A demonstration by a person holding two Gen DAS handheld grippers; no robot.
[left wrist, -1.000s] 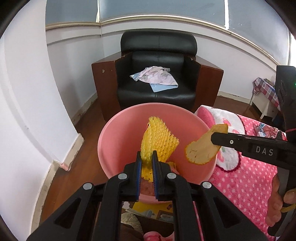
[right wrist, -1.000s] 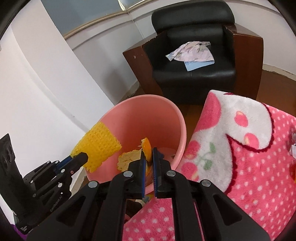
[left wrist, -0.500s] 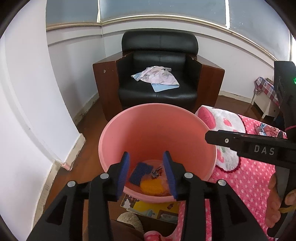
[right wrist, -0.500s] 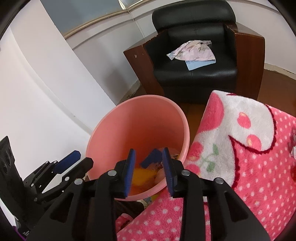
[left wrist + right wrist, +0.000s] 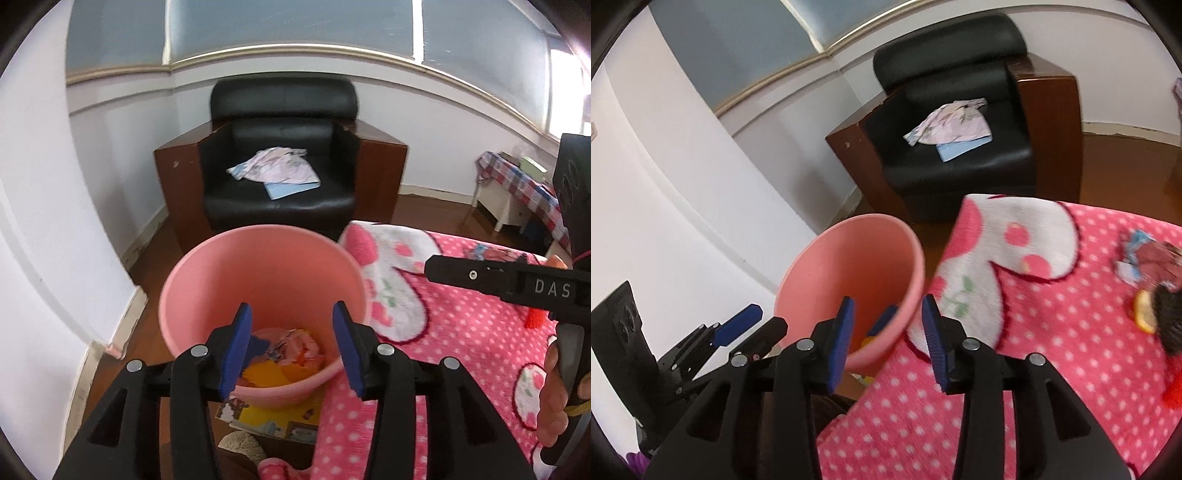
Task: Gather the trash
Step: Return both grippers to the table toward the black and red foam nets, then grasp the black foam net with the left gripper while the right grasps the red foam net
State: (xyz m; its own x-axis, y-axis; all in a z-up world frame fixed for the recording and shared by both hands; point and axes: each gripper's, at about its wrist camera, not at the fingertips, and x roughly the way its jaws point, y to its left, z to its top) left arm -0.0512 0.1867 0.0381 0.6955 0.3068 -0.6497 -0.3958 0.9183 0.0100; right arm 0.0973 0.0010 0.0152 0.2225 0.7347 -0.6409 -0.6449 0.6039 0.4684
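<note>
A pink bucket (image 5: 258,266) stands on the floor beside the bed; it also shows in the right wrist view (image 5: 849,258). Yellow, orange and blue trash (image 5: 280,358) lies at its bottom. My left gripper (image 5: 291,347) is open and empty above the bucket's near rim. My right gripper (image 5: 888,339) is open and empty over the bucket's right rim and the blanket edge. On the blanket at the right lie a crumpled wrapper (image 5: 1145,254), an orange peel piece (image 5: 1143,312) and a dark object (image 5: 1167,321).
A pink polka-dot blanket (image 5: 1052,350) covers the bed at right. A black armchair (image 5: 280,166) with clothes (image 5: 275,171) on its seat stands behind the bucket. White wall at left. A yellow picture book (image 5: 273,415) lies under the bucket. A small cloth-covered table (image 5: 517,195) is far right.
Both grippers opened and dropped the yellow foam net and the orange peel into the bucket. Both have since pulled back a little; the right one swung toward the bed.
</note>
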